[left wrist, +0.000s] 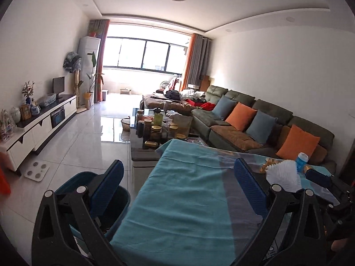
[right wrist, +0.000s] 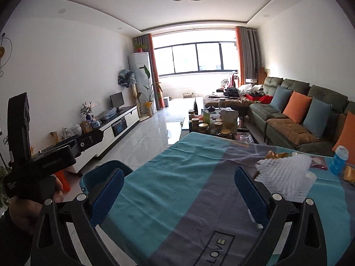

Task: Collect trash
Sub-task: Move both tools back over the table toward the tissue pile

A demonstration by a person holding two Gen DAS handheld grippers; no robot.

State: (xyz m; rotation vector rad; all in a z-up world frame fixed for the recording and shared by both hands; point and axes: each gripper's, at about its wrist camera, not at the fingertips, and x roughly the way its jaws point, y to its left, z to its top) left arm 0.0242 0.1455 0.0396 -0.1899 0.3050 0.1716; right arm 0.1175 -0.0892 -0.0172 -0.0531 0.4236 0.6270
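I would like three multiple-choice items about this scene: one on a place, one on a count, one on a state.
1. Where is the white foam net?
A. on the floor
B. on the covered table
C. in the bin

2. How many orange cushions lie on the sofa in the left wrist view?
A. two
B. four
C. none

3. How is the right gripper?
A. shut on a bottle
B. shut on the net
C. open, holding nothing

Key: B, it lies on the cloth; A, two orange show between blue ones; C, its fingers stand wide apart.

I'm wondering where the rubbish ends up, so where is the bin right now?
The blue bin stands on the floor at the table's left edge, beside the left gripper's left finger.
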